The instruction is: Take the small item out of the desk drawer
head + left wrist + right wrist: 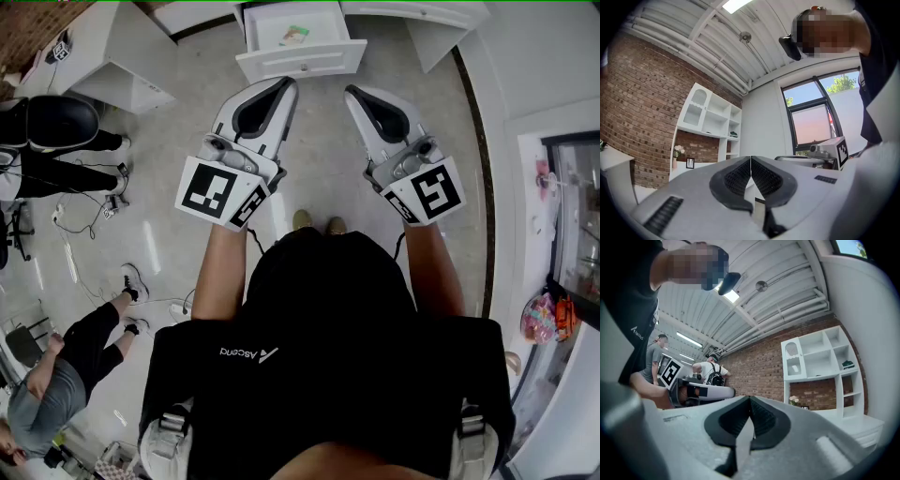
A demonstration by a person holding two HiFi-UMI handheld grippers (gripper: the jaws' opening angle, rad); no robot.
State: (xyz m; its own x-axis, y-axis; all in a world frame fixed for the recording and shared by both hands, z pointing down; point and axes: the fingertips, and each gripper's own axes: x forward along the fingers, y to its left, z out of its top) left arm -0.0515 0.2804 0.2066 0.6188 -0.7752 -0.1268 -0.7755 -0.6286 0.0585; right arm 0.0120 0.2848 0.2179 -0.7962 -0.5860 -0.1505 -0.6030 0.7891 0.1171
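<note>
Left hand-held gripper (284, 86): grey matte plastic shell, black ribbed pads (738, 178). Its jaws were closed tip to tip with nothing between them. Right hand-held gripper (356, 93): same build, pads (761, 420) also pressed together and empty. Each carried a cube with black-and-white square markers. The two were held side by side, apart, over a glossy grey floor (319, 159). Both pointed toward the drawer (281, 62), and neither touched it.

Drawer: white, panelled front with a small round knob, standing pulled open. The small item (293, 36) lay flat inside on the drawer bottom. It was a thin piece with green and orange print, too small to read.

The black shirt (328, 309) bore white lettering, "Ascend", beside a small triangular mark. Both gripper views showed a red brick wall (642, 93) and a white shelf unit (820, 357).
</note>
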